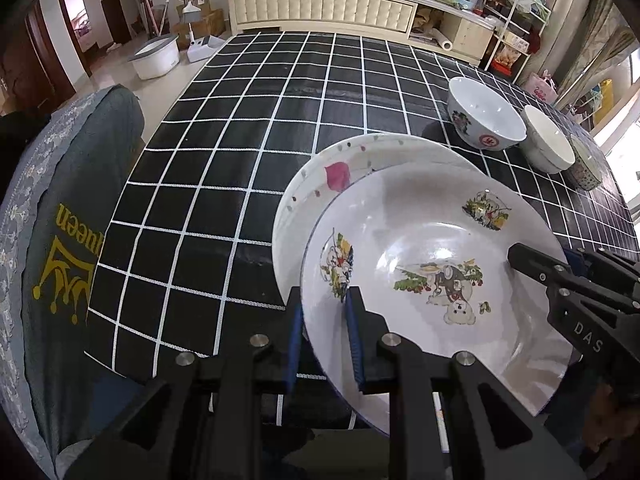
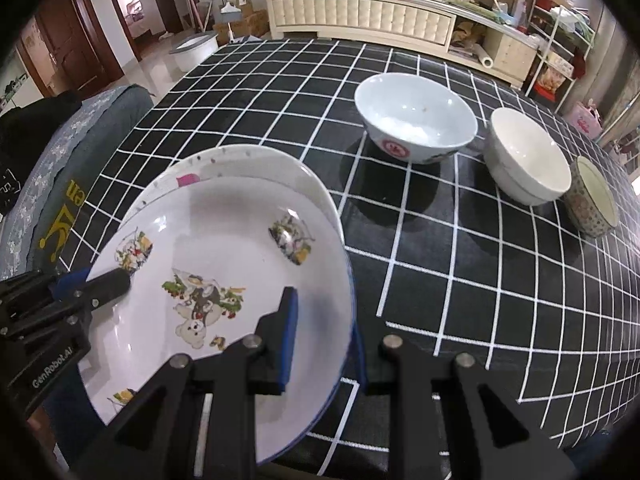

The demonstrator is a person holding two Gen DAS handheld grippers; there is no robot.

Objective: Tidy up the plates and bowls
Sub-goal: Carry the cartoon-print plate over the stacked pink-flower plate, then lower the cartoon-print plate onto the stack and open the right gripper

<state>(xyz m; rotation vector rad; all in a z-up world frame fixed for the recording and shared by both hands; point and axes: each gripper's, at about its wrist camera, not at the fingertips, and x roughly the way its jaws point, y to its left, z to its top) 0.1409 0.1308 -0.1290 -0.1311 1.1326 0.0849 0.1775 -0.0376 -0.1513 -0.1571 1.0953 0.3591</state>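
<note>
Two grippers clamp one cartoon plate by opposite rims. Left gripper: blue pads pinch the rim at 9 o'clock of the plate, one finger inside the dish, the other outside. Right gripper: closed on the rim at 3 o'clock, inner finger on the white face, outer one mostly hidden behind the edge. The plate hangs tilted over a speckled plate, which lies on the checked table; whether the two plates touch cannot be told. At 1 o'clock of the plates, well apart, three bowls stand in a row: a red-marked bowl, a white bowl just beside it, and a patterned bowl touching the white one. At 9 o'clock, off the table edge, a grey cushion with yellow lettering.
</note>
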